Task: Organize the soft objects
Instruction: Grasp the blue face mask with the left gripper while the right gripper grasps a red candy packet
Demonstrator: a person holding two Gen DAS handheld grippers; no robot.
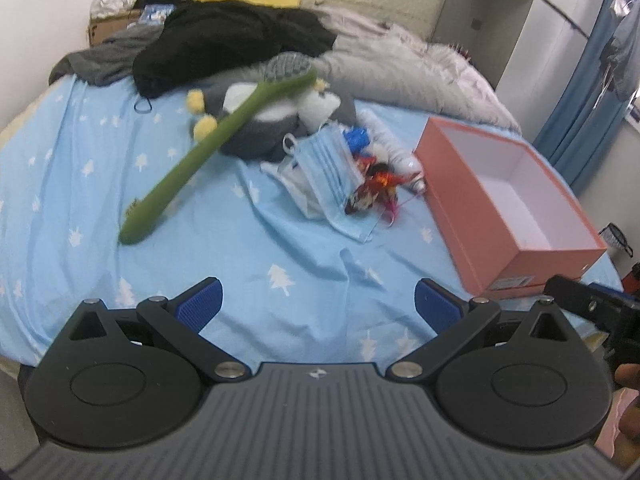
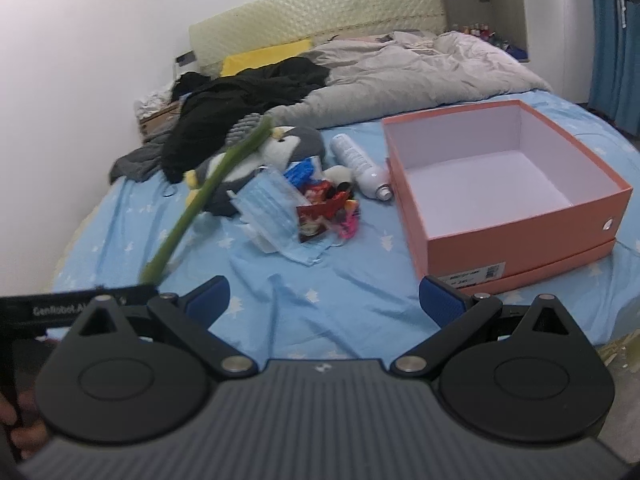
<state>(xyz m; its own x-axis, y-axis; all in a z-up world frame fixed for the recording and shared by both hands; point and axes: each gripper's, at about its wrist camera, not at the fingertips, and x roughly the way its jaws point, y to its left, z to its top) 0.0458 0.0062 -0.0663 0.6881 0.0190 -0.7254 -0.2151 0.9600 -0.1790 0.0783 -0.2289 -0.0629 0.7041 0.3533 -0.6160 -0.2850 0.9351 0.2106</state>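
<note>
- The left gripper [image 1: 318, 304] hangs over the near part of the bed with its jaws spread wide and nothing between them; its pads [image 1: 200, 306] are blue and finely ribbed, set on black plastic arms.
- The right gripper [image 2: 324, 302] is the same build, jaws likewise wide apart and empty, with the corner of the box just beyond its right pad [image 2: 442, 304].
- The sheet [image 1: 248, 240] is light blue cotton printed with small white trees, creased into soft folds near the middle.
- A long green plush strip [image 1: 208, 148], thin and slightly curved, runs slanting from the sheet up across the grey stuffed toy; motion blur hides whether it lies flat.
- The stuffed toy [image 2: 280, 148] is a fuzzy grey and white penguin shape with yellow feet, lying at the far side of the small pile.
- Pleated blue face masks [image 1: 328, 168] lie on top of crumpled white plastic, touching a glossy red wrapper [image 2: 316, 216] and a bit of pink fluff.
- A smooth white bottle [image 2: 360, 166] lies on its side between the pile and the box.
- The box [image 2: 516, 236] is stiff salmon-pink cardboard, rectangular, open on top, with a plain white inside.
- Behind, a black garment [image 1: 224, 44] lies in a heap, beside a rumpled pale grey quilt [image 2: 408, 72] and a quilted cream headboard [image 2: 320, 12].
</note>
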